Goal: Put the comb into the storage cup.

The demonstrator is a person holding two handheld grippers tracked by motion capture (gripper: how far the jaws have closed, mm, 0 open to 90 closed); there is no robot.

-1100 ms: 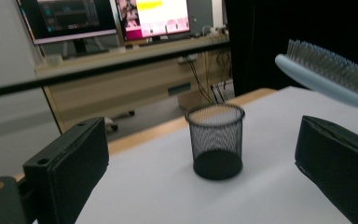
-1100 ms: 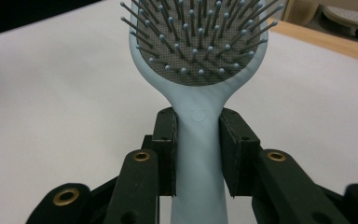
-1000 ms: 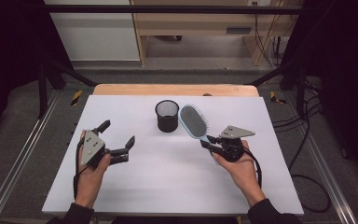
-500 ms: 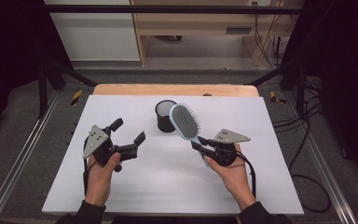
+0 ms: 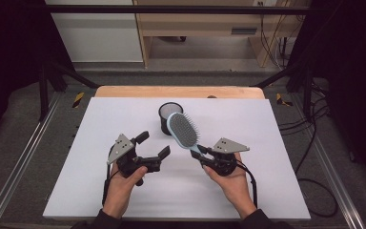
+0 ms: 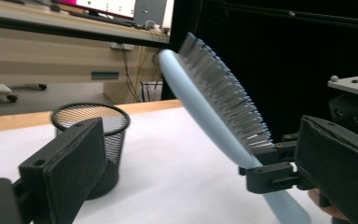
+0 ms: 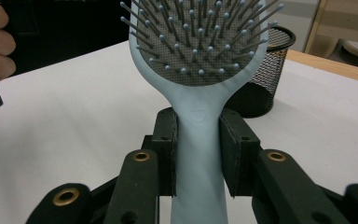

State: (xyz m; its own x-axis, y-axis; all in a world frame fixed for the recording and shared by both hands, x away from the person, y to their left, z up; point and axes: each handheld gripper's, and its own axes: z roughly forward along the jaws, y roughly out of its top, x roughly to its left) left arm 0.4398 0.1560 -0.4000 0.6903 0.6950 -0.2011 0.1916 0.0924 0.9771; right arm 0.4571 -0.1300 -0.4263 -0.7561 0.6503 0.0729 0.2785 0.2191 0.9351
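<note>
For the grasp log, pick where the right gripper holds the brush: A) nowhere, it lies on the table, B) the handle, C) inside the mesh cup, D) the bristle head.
B: the right gripper has its jaws clamped on the handle of the brush, below the bristle head.

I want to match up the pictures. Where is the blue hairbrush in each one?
High view: the brush is in the middle, tilted up from the right gripper, its head over the cup.
Left gripper view: brush slants across the centre, cup to its left.
Right gripper view: brush stands upright in the centre, handle between the jaws.
Shared landmark: the black mesh cup.
</note>
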